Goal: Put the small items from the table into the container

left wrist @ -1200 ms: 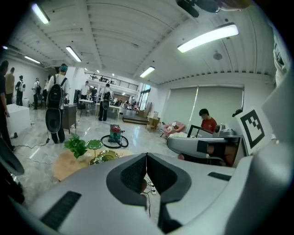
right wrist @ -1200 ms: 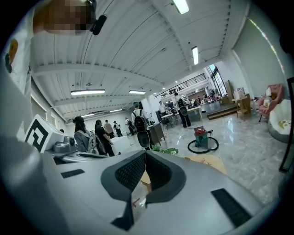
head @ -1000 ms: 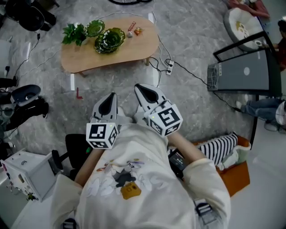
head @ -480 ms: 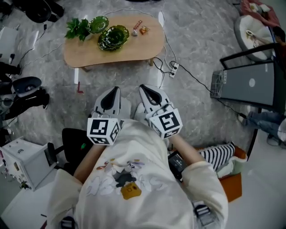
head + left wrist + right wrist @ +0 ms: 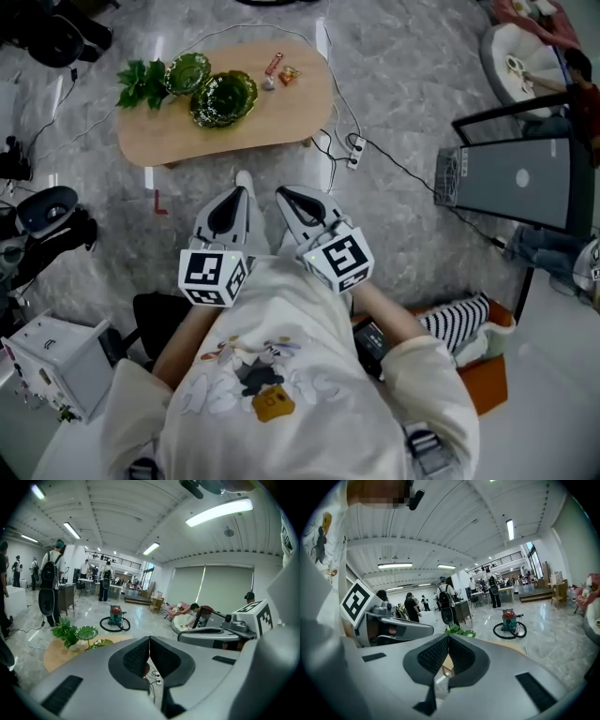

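Note:
A low wooden table [image 5: 272, 117] stands ahead on the marble floor. On it are a large green glass bowl [image 5: 223, 97], a smaller green bowl [image 5: 187, 70] and a leafy plant [image 5: 141, 82]. Three small items lie near the far right end: a red stick [image 5: 274, 64], an orange wrapped sweet [image 5: 289, 75] and a silvery piece [image 5: 268, 82]. My left gripper [image 5: 238, 191] and right gripper [image 5: 283, 195] are held side by side in front of my body, short of the table. Both are shut with nothing between the pads [image 5: 140, 656] [image 5: 459, 654].
A power strip [image 5: 354, 145] with cables lies on the floor right of the table. A dark framed screen [image 5: 516, 178] stands at the right, a white box [image 5: 52, 366] at lower left, an orange bin with striped cloth [image 5: 473, 328] behind me. People and a vacuum [image 5: 115, 616] are farther off.
Both grippers have moved forward toward the table and slightly down, staying side by side and shut. The view has shifted with my step.

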A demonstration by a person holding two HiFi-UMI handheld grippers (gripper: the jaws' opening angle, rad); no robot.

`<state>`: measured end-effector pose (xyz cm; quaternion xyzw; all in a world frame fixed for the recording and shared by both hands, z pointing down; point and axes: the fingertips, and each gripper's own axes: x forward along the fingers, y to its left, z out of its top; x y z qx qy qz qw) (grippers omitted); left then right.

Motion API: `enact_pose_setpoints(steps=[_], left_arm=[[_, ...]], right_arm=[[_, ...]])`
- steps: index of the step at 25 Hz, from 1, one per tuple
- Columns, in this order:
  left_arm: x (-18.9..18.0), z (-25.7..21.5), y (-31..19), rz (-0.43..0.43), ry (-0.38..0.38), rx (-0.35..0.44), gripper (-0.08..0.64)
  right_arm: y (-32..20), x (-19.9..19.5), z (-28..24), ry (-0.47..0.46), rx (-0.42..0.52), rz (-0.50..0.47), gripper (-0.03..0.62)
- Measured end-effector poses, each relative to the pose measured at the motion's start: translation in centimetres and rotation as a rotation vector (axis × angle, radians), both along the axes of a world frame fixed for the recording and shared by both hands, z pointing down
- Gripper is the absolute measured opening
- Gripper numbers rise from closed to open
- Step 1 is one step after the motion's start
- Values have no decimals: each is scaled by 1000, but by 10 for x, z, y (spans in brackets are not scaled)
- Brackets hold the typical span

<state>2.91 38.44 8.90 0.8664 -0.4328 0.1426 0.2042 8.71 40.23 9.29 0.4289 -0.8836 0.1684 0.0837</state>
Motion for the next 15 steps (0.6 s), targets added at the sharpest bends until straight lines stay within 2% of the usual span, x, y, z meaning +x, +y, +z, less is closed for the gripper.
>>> enact_pose_setpoints(steps=[5, 10, 15], left_arm=[[-7, 0, -67, 50, -6, 5, 9], [-29, -2, -137, 99, -6, 11, 9], [-44, 1, -190, 133, -6, 6, 9]], right_arm=[[-68, -11, -7, 28, 7, 8, 5], [-138, -25, -7, 58, 9, 41, 5], [-184, -33, 3, 80, -17, 64, 5]])
